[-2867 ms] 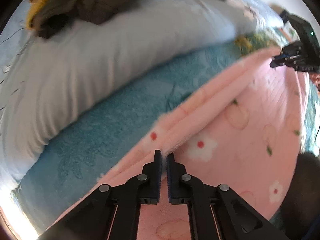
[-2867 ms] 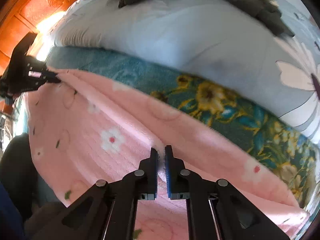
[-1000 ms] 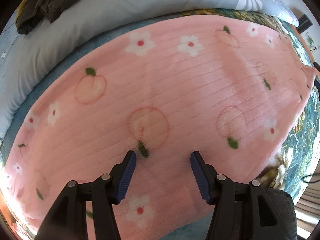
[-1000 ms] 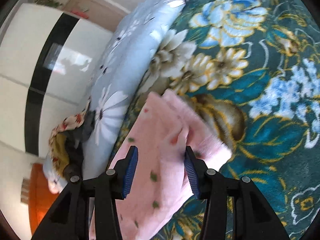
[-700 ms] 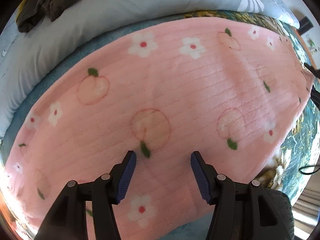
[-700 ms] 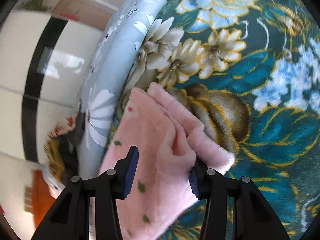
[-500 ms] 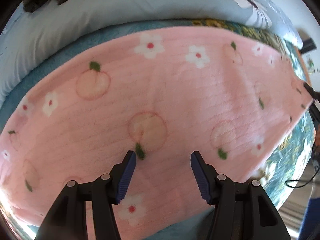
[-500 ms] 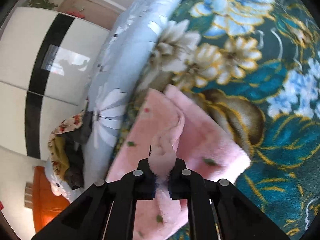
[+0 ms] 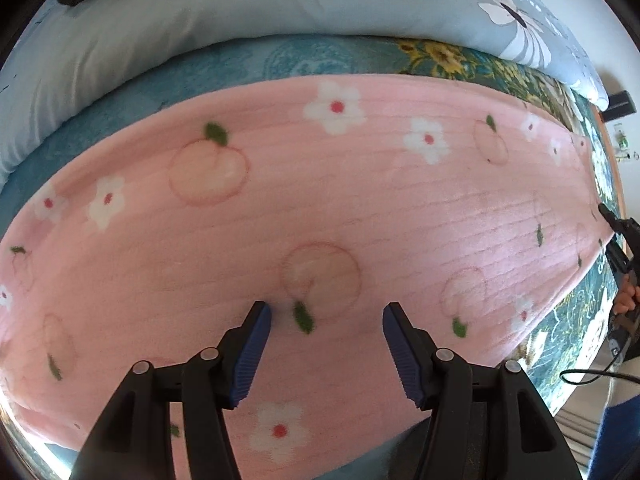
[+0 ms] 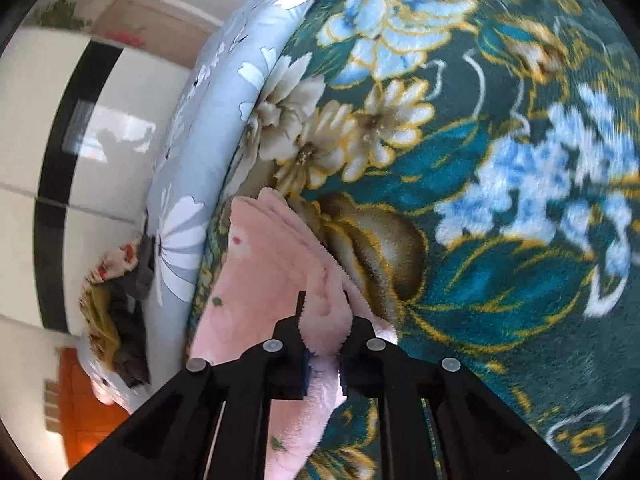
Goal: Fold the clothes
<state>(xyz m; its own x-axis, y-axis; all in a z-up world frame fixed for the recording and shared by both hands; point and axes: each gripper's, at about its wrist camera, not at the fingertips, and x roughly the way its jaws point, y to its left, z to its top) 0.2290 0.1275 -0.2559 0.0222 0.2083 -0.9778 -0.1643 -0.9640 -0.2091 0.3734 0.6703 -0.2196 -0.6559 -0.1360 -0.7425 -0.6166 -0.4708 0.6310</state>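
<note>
The pink fleece garment (image 9: 360,208), printed with peaches and white flowers, lay spread flat on the bed's teal floral blanket (image 10: 500,200), just below the pale blue quilt (image 9: 240,12). The left tongs (image 9: 326,316) hung over the garment's middle, spread wide with nothing between them. The right tongs (image 10: 322,312) pinched the garment's bunched corner, having just eased apart slightly; that edge looked doubled, though blur made it uncertain.

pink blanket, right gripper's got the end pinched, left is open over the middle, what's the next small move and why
Probably lower the open left gripper and pinch the pink blanket beneath it: it lies flat on the bed, and only the right gripper grips a bunched end.
</note>
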